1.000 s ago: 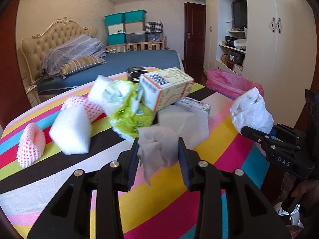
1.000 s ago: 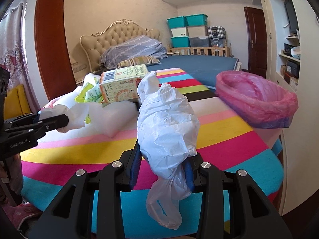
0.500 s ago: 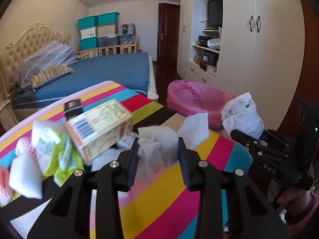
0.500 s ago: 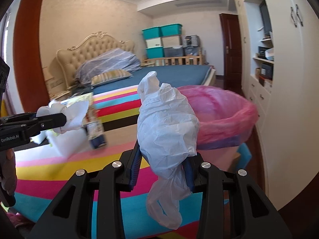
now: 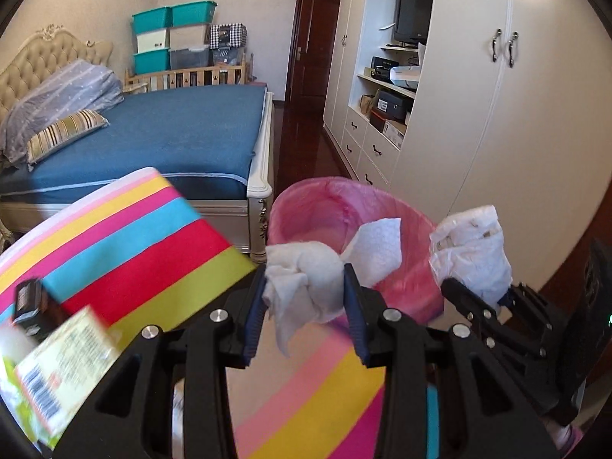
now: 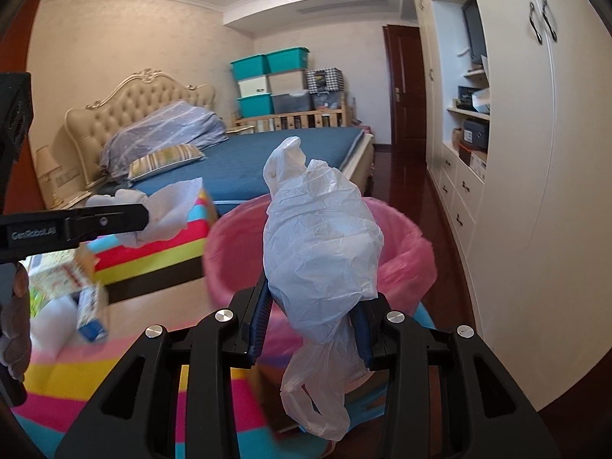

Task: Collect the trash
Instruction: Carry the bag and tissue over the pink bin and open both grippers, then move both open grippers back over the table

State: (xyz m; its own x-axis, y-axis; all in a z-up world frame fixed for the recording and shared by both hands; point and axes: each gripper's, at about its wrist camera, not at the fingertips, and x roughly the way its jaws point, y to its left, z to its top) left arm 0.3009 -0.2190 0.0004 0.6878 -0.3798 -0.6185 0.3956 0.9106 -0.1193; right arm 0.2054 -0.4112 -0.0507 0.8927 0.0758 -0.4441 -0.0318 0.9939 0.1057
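My left gripper (image 5: 305, 298) is shut on a crumpled white tissue (image 5: 306, 287) and holds it near the rim of the pink-lined trash bin (image 5: 325, 210). My right gripper (image 6: 311, 319) is shut on a crumpled white plastic bag (image 6: 317, 237), held in front of the same bin (image 6: 229, 244). In the left wrist view the right gripper (image 5: 478, 298) with its bag (image 5: 472, 252) is at the bin's right side. In the right wrist view the left gripper (image 6: 149, 216) with the tissue (image 6: 168, 210) is to the left of the bin.
A table with a striped cloth (image 5: 126, 229) holds a printed carton (image 5: 61, 363), a small black box (image 5: 28, 298) and other packaging (image 6: 90, 311). A blue bed (image 5: 172, 134) lies behind. White wardrobes (image 5: 497, 114) stand at the right.
Both grippers have swung right, away from the trash pile on the table and towards the pink bin, still holding the tissue and the plastic bag.
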